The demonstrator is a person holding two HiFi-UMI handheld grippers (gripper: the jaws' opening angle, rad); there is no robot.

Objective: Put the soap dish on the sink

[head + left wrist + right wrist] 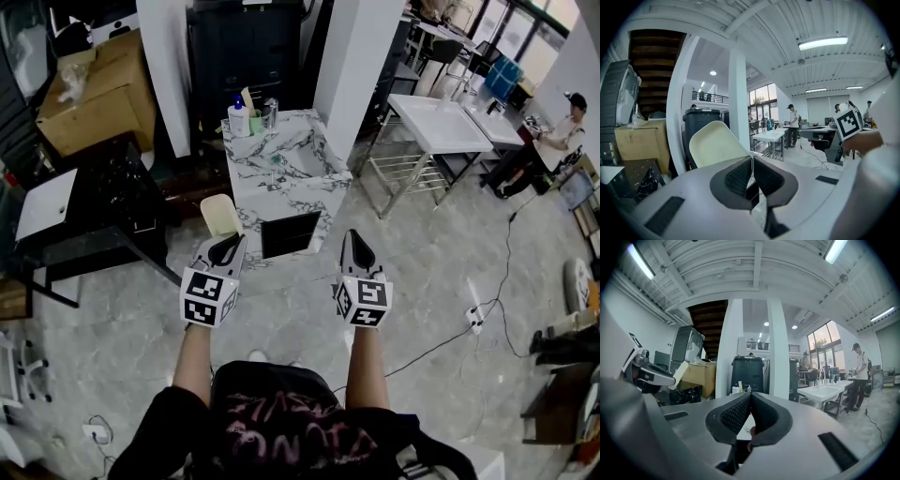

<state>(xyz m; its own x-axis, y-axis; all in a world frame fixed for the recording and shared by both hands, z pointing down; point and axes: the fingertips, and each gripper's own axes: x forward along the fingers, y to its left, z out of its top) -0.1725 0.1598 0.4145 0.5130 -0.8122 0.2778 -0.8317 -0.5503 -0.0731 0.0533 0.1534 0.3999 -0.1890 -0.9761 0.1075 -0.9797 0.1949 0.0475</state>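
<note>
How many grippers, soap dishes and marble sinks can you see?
Grippers: 2, the left gripper and the right gripper
Soap dishes: 1, the soap dish, held in the left gripper's jaws
Marble sinks: 1, the marble sink
Total: 4

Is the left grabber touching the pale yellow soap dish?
Touching. The left gripper has its jaws pinched shut on the rim of the soap dish. The left gripper view shows the rim caught between the pads with no gap.
</note>
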